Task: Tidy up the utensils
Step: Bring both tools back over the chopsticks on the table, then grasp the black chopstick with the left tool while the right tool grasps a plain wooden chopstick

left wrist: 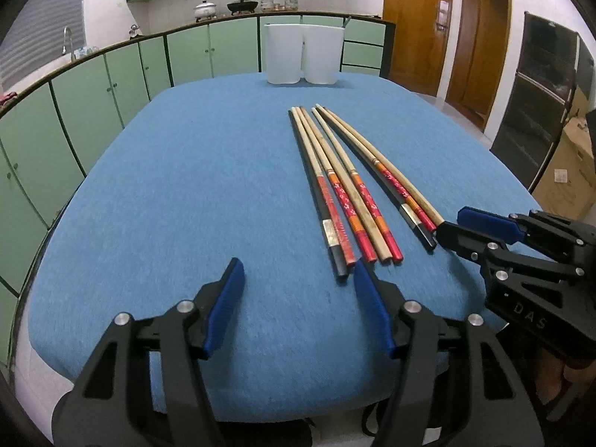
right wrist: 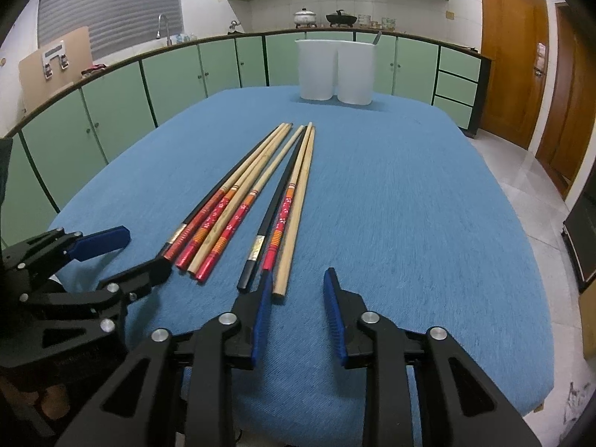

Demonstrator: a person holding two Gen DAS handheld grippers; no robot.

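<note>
Fingers of the left gripper (left wrist: pixel 298 279) and right gripper (right wrist: pixel 298 290) stand spread, empty, beside long red-banded bamboo chopsticks (right wrist: pixel 238 208) on blue cloth (light, stiff, prone to rolling); pinch near the painted ends.

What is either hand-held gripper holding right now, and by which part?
Nothing. The left hand-held gripper and right hand-held gripper are both open at the near ends of the chopsticks, which lie flat on the blue tablecloth.

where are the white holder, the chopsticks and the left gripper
white holder (right wrist: pixel 316 70), right wrist view, its left cup's front wall
chopsticks (left wrist: pixel 348 182), left wrist view, mid shafts of the bundle
left gripper (left wrist: pixel 298 279), left wrist view, midway between its fingertips
</note>
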